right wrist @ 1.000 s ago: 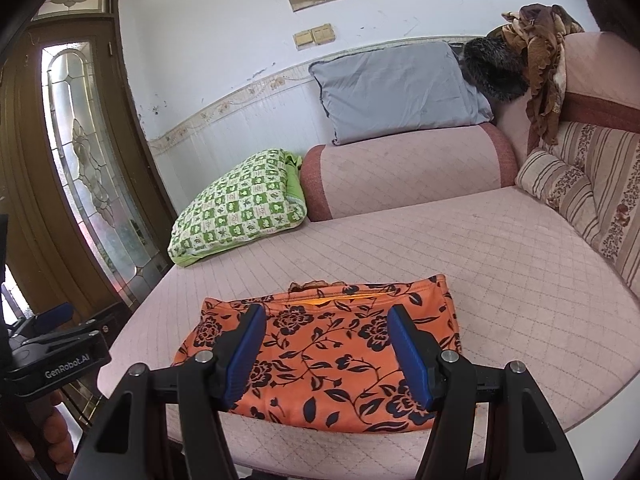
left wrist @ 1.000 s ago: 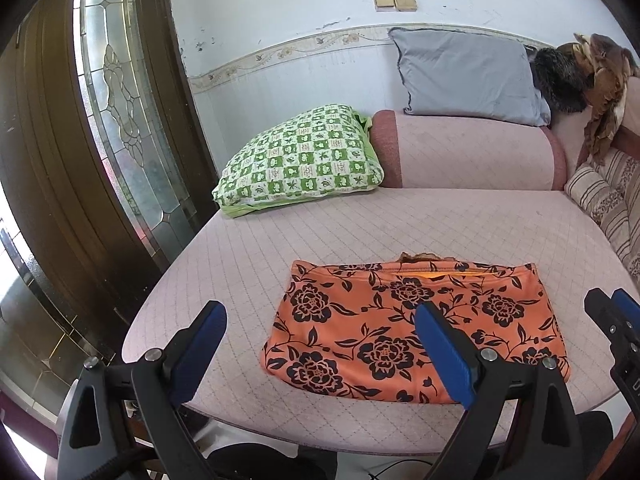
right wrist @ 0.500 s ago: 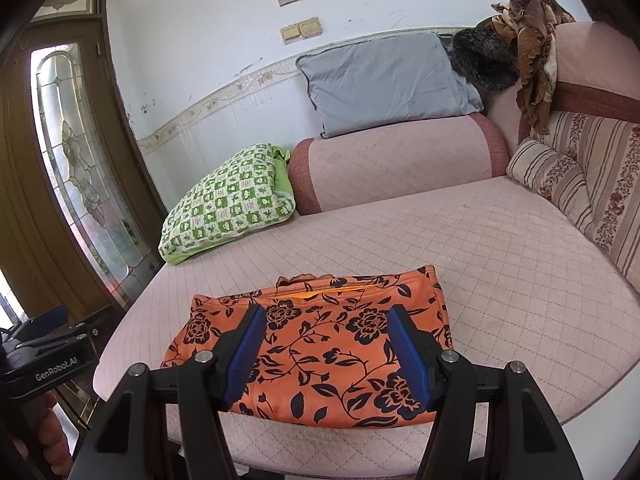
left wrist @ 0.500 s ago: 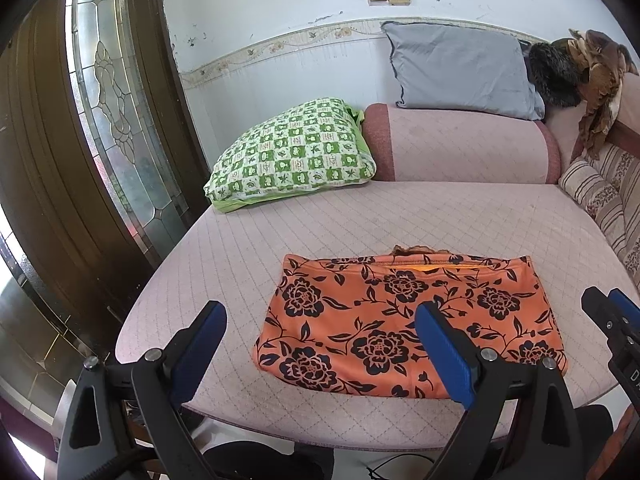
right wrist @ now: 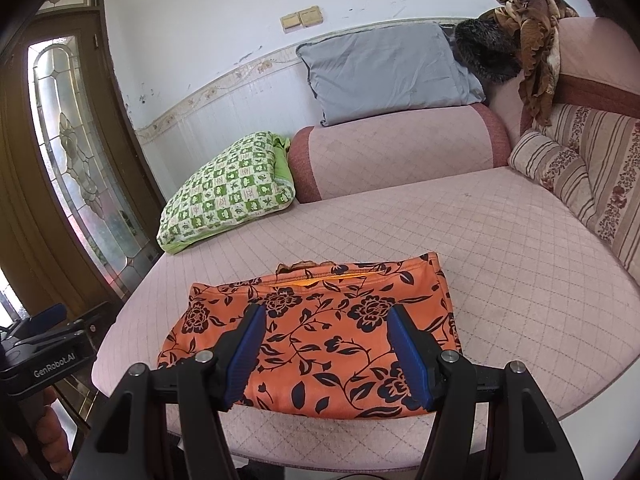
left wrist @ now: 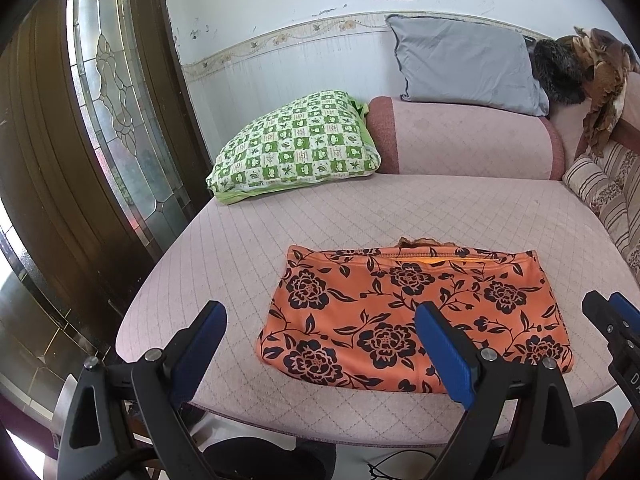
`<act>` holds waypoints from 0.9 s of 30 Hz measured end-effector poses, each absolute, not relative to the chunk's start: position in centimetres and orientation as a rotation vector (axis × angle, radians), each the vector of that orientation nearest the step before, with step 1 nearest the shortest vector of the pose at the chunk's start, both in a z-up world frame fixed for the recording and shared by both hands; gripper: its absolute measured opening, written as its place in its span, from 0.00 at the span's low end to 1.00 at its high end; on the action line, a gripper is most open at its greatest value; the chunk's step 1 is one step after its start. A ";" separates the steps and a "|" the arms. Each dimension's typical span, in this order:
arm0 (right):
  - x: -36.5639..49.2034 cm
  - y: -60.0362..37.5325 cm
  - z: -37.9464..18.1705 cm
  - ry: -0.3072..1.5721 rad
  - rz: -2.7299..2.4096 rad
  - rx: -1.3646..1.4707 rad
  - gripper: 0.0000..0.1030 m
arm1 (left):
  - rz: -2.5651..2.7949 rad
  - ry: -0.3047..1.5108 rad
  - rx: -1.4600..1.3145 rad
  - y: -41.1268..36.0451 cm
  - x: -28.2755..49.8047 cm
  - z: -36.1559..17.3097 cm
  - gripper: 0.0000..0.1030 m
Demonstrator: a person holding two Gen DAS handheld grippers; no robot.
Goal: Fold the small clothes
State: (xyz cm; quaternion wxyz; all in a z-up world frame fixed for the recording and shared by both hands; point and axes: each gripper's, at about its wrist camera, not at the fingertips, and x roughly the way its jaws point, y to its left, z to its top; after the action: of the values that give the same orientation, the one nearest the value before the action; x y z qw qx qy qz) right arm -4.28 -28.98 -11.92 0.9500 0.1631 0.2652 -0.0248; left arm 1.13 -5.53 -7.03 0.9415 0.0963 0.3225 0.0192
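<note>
Both cameras' views slide slightly: measured against the orange floral garment (left wrist: 416,316), the left gripper (left wrist: 320,344) now sits a little farther back and off its left edge, more bare pink couch cover (left wrist: 240,240) showing before the cloth. In the right wrist view the right gripper (right wrist: 326,344) frames the garment (right wrist: 320,320) slightly lower than a second ago. The cloth itself lies unmoved.

Bare sofa seat (left wrist: 360,208) lies open between garment (left wrist: 400,312) and green pillow (left wrist: 296,144).
</note>
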 end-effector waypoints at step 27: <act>-4.0 -28.1 -12.3 0.566 -0.035 0.324 0.64 | 0.017 0.687 0.174 -5.1 1.3 -7.7 0.92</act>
State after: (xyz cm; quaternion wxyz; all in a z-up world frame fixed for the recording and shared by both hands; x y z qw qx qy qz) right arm -4.00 -28.13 -12.30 0.9472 0.1591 0.2779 -0.0173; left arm 1.32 -5.10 -7.66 0.9378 0.0854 0.3363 0.0085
